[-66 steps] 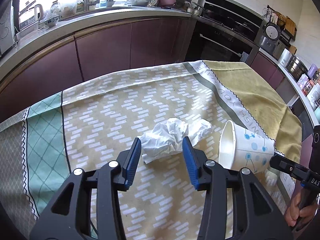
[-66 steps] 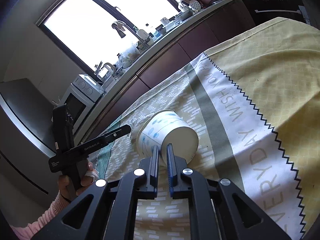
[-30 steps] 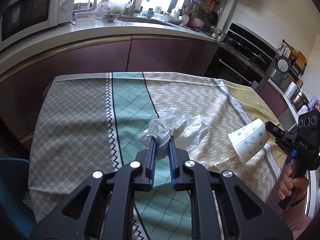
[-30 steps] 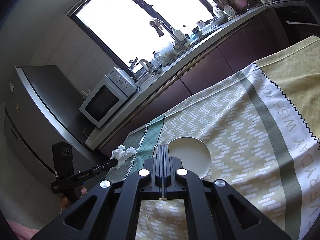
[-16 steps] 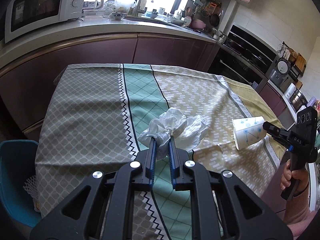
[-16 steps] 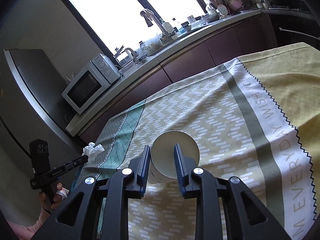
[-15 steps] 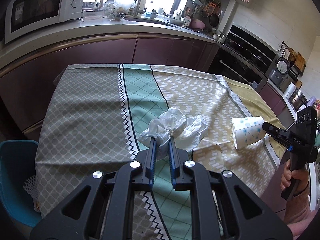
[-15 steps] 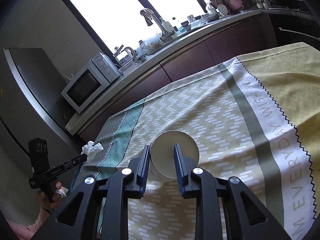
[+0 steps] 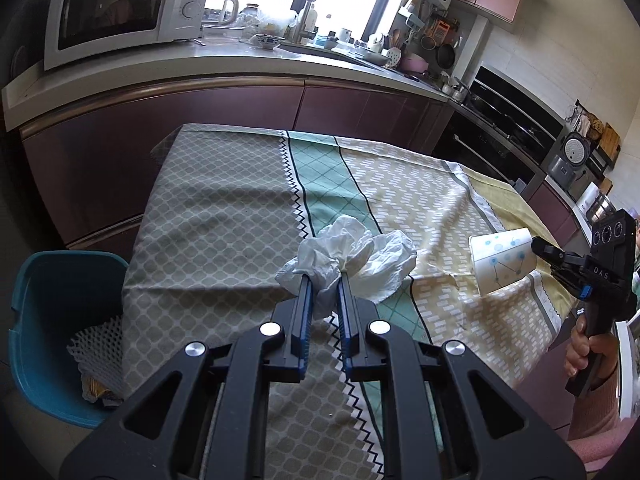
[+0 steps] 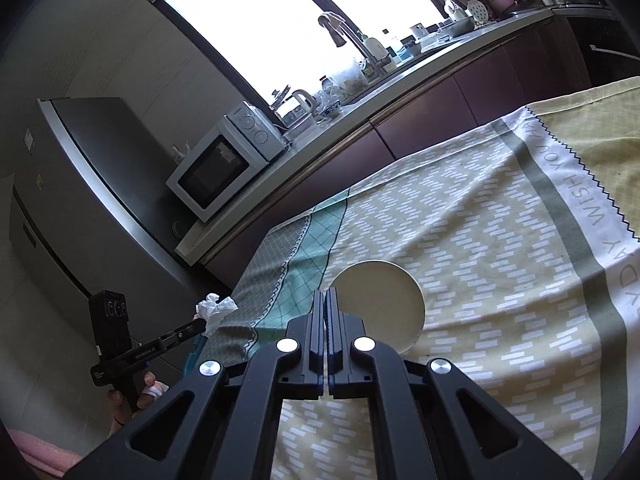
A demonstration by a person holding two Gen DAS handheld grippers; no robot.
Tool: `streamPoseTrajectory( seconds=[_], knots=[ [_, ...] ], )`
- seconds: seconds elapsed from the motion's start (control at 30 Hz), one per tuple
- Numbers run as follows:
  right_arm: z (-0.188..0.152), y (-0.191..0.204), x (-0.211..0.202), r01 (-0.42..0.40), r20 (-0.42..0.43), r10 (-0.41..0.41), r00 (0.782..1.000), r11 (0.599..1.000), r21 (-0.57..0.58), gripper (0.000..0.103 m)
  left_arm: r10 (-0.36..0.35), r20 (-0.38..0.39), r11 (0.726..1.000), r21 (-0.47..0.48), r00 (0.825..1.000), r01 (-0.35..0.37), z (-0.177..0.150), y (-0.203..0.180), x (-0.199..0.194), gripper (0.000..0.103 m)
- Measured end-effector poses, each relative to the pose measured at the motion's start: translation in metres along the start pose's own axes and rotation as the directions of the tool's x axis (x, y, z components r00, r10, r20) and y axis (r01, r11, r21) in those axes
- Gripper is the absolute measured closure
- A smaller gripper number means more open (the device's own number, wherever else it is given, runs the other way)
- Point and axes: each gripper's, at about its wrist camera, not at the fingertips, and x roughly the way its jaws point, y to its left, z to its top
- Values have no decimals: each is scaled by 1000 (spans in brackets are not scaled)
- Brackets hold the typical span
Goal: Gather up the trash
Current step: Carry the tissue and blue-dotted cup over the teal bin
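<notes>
Crumpled white tissue [image 9: 352, 260] sits pinched between the blue pads of the left gripper [image 9: 325, 280], held up over the patterned tablecloth [image 9: 224, 216] near its grey end. From the left wrist view a teal bin [image 9: 52, 320] stands on the floor just beside that end of the tablecloth, with white foam netting [image 9: 96, 346] inside it; the right wrist view shows only a sliver of teal there, behind the left gripper. The left view also shows the paper cup [image 9: 502, 264] from the side, white with blue dots, tipped with its mouth toward the tablecloth's middle, and the right gripper [image 9: 536, 246] gripping it at its base end. The right wrist view shows what that angle hides: the jaws are pressed together on the cup's wall, and the cup's round base faces the camera. In that same view the tissue [image 10: 214, 310] hangs off the tablecloth's far-left corner, at the tip of the left gripper.
</notes>
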Motion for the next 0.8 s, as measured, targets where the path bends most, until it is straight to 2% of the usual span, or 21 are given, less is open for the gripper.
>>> streamPoseTrajectory(
  seconds=[0.47, 0.67, 0.8],
  knots=[
    [2, 40, 30, -123, -46, 122, 991, 992, -19, 103, 50, 44, 997, -53, 998, -48, -16, 38, -40, 91],
    [9, 74, 61, -219, -93, 213, 973, 974, -53, 103, 111, 63, 991, -85, 992, -105, -22, 63, -62, 91],
    [11, 105, 93, -294, -144, 281, 949, 953, -80, 103, 167, 74, 980, -123, 983, -158, -27, 88, -79, 91]
  ],
)
